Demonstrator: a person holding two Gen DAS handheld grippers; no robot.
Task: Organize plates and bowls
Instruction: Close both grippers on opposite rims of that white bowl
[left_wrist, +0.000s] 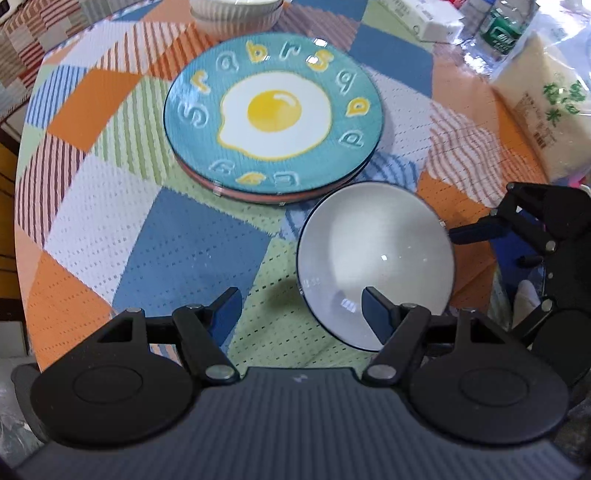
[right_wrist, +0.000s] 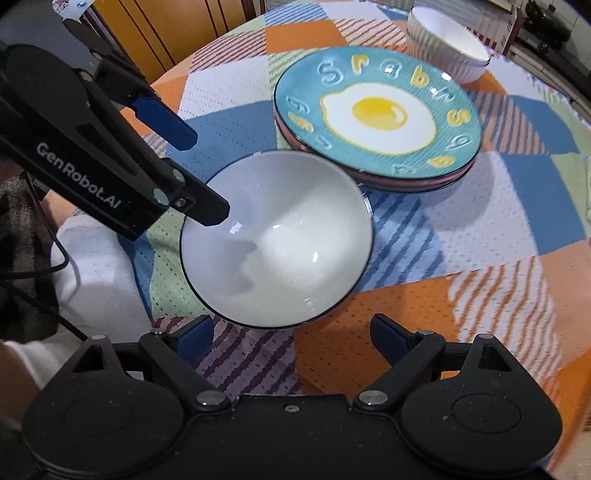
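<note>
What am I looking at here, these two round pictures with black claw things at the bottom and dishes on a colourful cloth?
No robot here: a person holds a two-finger grabbing tool in each hand, and each tool carries a wide-angle camera looking along its fingers. One picture is from the left tool, the other from the right tool; each also shows the other tool off to one side. On the patchwork tablecloth sits a stack of plates, the top one an egg plate in teal. A white bowl stands just in front of the stack, and ribbed white bowls sit behind it. Both tools are open and hold nothing; one left finger hangs over the near bowl, though touch is unclear. Bottles and a bag of rice lie at the edge.
</note>
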